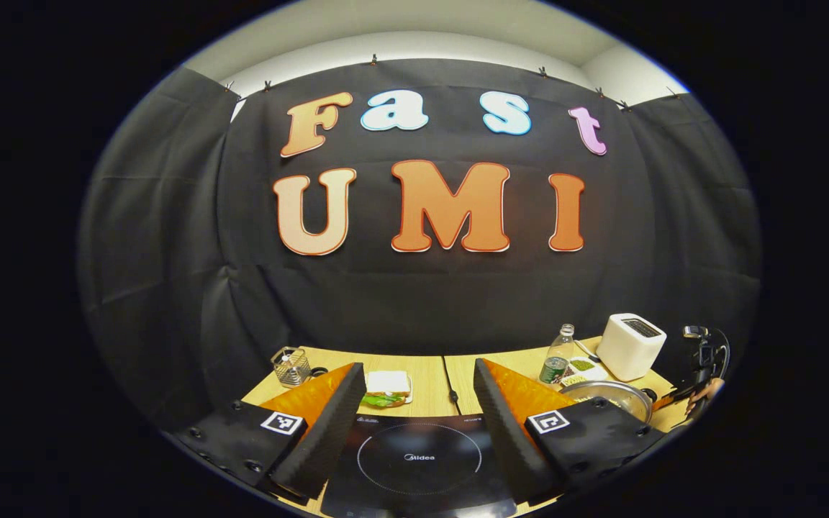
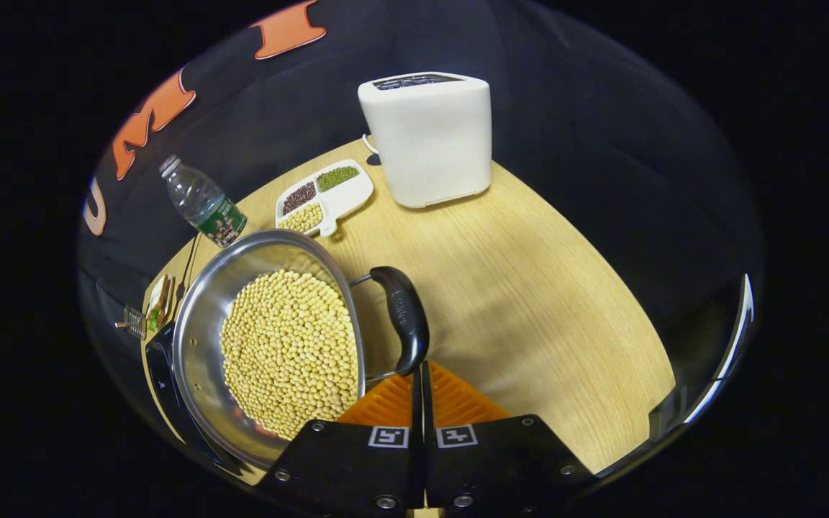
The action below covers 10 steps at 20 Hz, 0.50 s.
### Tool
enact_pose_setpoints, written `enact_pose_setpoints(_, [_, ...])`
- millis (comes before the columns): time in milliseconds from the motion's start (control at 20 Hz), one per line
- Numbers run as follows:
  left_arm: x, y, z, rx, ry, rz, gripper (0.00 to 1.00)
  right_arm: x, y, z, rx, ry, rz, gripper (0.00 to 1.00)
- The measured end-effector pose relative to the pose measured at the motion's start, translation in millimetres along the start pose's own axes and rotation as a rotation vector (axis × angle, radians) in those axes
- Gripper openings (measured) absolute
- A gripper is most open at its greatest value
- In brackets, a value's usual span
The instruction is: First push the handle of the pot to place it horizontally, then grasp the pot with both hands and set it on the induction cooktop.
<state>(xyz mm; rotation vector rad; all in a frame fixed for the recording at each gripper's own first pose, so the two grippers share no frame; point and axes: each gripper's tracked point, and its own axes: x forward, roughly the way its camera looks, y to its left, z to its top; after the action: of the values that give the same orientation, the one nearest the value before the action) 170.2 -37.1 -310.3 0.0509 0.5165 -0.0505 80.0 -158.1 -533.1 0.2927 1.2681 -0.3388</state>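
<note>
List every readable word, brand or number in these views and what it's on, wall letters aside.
"Midea": centre of the induction cooktop.
Small print along the cooktop's far edge: too small to read.
Label on the bottle: too small to read.
Embossing on the pot handle: blurred.

Toaster [image 2: 429, 137], water bottle [image 2: 202, 201], bean tray [image 2: 324, 198], sandwich [image 1: 388, 387]

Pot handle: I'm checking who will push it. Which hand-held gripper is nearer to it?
Right. The right hand-held gripper, fingers together, has its tips at the pot handle. The left hand-held gripper hangs open over the cooktop, the pot off to its right.
</note>
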Motion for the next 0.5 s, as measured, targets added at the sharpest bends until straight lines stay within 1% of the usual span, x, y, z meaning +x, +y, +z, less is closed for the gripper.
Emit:
enact_pose_setpoints(150, [9.7, -10.9, -14.8, 0.002, 0.026, -0.017, 0.98, 1.6, 3.1, 10.3, 0.009, -0.011, 0.031, 0.00])
enact_pose_setpoints(250, [17.7, -21.5, -29.9, -0.008, 0.063, -0.037, 0.98, 6.1, 6.4, 15.9, 0.003, -0.013, 0.033, 0.00])
enact_pose_setpoints(350, [24.0, -29.5, -45.1, -0.025, 0.102, -0.053, 0.99, 10.7, 12.4, 26.1, -0.013, -0.034, 0.039, 0.00])
enact_pose_setpoints(500, [34.5, -50.4, -72.8, -0.060, 0.167, -0.090, 0.98, 8.2, 18.1, 32.8, -0.036, -0.051, 0.058, 0.00])
